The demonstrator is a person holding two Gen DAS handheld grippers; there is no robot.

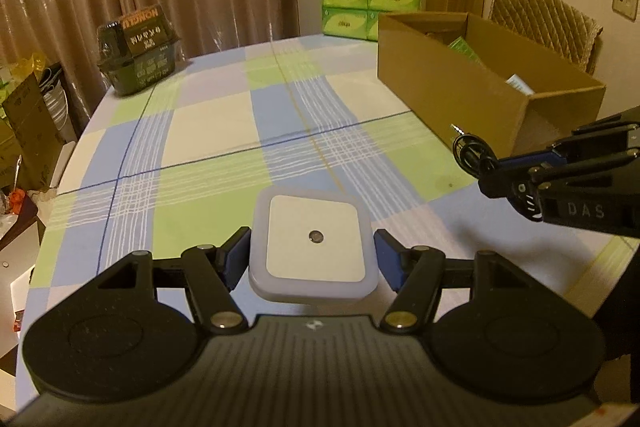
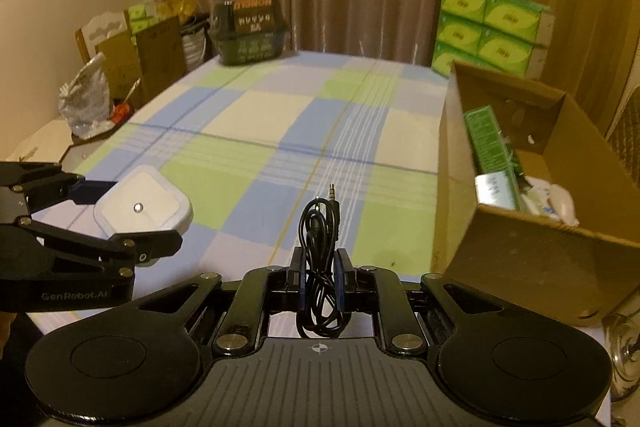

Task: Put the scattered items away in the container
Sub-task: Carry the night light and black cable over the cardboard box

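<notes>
The coiled black audio cable (image 2: 320,263) stands upright between the blue pads of the right hand-held gripper (image 2: 320,277). Its long axis runs forward along the fingers, and the metal jack plug (image 2: 332,191) points up and away from the gripper, toward the far end of the surface (image 2: 256,131). The jaws are pressed nearly together, pinching the coil at its middle; loops project both ahead of and behind the pads. The cable is held clear above the checked cloth.

The white square night light (image 1: 314,241) sits flat-face up between the blue pads of the left hand-held gripper (image 1: 312,259). The pads press on its left and right edges, so the jaws stand partly spread around the body. Its small round sensor (image 1: 316,235) faces upward. The light is raised off the surface.

The two grippers are side by side, apart, left of the cardboard box (image 2: 532,259). The open box stands on the right part of the surface and already contains green cartons and white items.
</notes>
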